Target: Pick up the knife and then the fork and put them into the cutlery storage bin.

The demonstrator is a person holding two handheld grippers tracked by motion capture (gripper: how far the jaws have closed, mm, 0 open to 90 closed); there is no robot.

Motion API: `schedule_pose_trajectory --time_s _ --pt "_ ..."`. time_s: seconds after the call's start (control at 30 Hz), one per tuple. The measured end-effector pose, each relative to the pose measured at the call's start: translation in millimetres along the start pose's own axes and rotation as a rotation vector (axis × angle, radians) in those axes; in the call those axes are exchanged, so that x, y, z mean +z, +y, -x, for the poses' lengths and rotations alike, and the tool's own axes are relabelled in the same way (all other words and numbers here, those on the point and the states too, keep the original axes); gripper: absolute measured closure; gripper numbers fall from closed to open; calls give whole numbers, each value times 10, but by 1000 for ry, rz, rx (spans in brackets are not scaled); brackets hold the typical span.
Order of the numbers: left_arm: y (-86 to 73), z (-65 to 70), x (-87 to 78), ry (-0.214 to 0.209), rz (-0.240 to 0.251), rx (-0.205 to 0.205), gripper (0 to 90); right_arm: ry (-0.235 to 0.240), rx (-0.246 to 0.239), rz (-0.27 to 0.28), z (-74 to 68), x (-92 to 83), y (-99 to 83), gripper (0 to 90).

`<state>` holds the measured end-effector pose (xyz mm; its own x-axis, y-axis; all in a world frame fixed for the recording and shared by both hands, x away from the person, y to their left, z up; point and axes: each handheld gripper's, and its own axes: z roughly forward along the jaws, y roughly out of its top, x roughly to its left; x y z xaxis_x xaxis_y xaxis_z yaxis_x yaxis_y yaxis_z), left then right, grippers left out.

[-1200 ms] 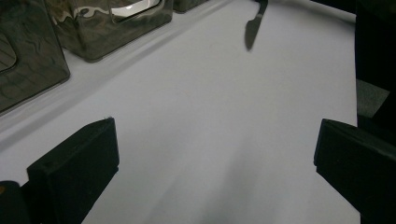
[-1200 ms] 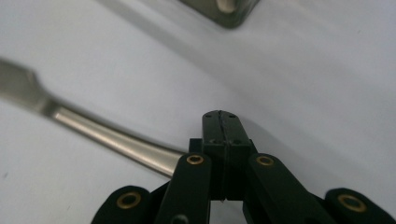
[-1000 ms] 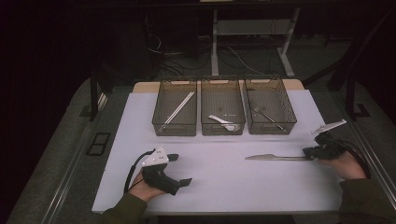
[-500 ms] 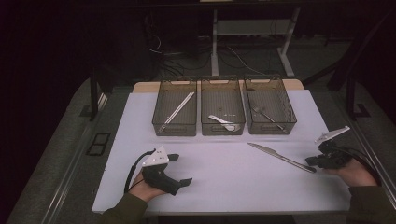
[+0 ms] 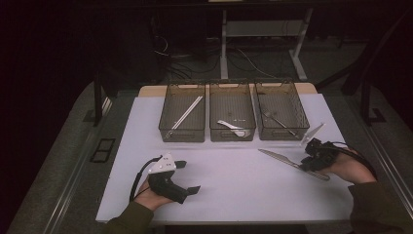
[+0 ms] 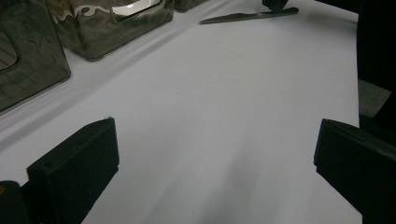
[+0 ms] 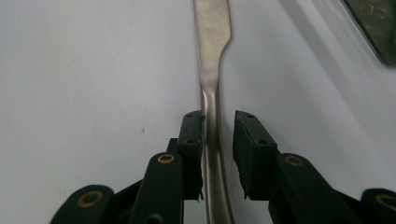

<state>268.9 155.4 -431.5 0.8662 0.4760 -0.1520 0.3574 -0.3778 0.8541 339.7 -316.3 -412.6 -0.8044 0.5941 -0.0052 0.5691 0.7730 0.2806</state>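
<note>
Table knife [image 5: 293, 164] lies flat on the white table top [image 5: 234, 195], at the right, near side of the three mesh bins. Blade points far-left toward the right bin [image 5: 281, 109]; handle end runs near-right into the right gripper [image 5: 311, 163].

Right gripper view: knife handle [image 7: 212, 140] passes between the two black jaws. Left pad [image 7: 192, 140] sits right against the handle; right pad stands off with a visible gap. The jaws have just been opening. Grip is released, with the knife resting on the table between the pads, not clamped.

Left gripper [image 5: 187, 176] rests on the table at the near left, well apart from the knife. Left gripper view: jaws spread wide over bare table, nothing between them; knife [image 6: 247, 16] lies far off near the top edge.

Bins: left bin [image 5: 182, 114] holds chopsticks [image 5: 187, 111], middle bin [image 5: 232, 114] a spoon [image 5: 233, 126], right bin a fork [image 5: 278, 121].
</note>
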Motion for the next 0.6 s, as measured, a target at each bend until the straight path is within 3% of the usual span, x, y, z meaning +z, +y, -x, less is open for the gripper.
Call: schedule_pose_trajectory --time_s 0.27,0.6 --pt "-1 -1 0 -1 0 0 0 7 -55 -84 -29 117 199 756" --pt "1 -4 17 -6 -6 0 0 17 -39 -153 3 167 281 790"
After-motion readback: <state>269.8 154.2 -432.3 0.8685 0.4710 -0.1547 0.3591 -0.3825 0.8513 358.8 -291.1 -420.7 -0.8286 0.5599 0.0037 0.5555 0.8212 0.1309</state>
